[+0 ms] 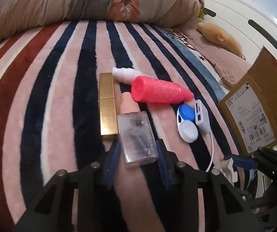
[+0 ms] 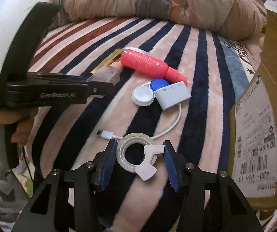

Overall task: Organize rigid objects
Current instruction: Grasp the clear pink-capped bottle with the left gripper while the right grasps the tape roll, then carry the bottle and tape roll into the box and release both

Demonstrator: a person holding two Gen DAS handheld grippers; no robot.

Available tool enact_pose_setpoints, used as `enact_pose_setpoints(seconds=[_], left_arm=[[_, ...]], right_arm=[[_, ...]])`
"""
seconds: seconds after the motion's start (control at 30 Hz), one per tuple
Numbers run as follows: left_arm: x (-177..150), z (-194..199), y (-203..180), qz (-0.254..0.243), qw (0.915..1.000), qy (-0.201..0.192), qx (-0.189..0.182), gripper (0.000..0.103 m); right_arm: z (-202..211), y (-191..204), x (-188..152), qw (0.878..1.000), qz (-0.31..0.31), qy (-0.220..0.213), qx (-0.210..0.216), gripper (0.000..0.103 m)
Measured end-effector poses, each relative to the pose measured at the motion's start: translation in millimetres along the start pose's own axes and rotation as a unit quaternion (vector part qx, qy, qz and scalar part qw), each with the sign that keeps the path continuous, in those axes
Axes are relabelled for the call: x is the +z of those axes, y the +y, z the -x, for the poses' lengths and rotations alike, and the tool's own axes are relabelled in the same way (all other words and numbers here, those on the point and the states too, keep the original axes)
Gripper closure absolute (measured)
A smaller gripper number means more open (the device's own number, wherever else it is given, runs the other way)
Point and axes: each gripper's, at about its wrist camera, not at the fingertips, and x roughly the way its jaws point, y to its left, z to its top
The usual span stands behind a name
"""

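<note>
On a striped blanket (image 1: 41,96) lie a gold box (image 1: 107,104), a white pump bottle (image 1: 125,74), a red bottle (image 1: 157,91), a blue and white lens case (image 1: 186,121) and a white USB hub (image 1: 202,118). My left gripper (image 1: 138,154) is shut on a clear rectangular bottle (image 1: 137,137) with a peach cap. It also shows in the right wrist view (image 2: 107,75). My right gripper (image 2: 140,154) is shut on a clear tape roll (image 2: 134,152) with a white dispenser clip (image 2: 150,162).
A cardboard box (image 2: 258,135) with a shipping label stands at the right. A bunched duvet (image 1: 80,0) lies at the back. A plush toy (image 1: 221,36) lies near the white headboard (image 1: 244,13). The hub's white cable (image 2: 138,133) runs under the tape roll.
</note>
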Motion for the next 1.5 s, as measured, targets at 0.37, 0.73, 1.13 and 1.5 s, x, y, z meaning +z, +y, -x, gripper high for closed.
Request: enact_pose_setpoints(seconds=[0.37,0.73,1.13,1.5], left_arm=[[-34.2,37.5,15.8,-0.016,0.9996,0.010,0.019,0.073],[-31.2,18.8,7.7,-0.021,0.9985,-0.009,0.051,0.074],[-3.0,112.5,-12.3,-0.031,0.9945,-0.092,0.038,0.075],[46.3,180.6,-104.2,-0.111,0.9788,-0.171,-0.021,0.075]], right_arm=[[4.0,5.8,-17.1,1.000,-0.020,-0.004,0.006,0.042],[-0.3,13.3,-21.5,0.999,0.006,-0.019,-0.027,0.060],[74.7,27.0,9.2,0.990,0.062,-0.123,0.028,0.060],[187.4,-43.1,17.2,0.972,0.006,-0.232,-0.048,0.060]])
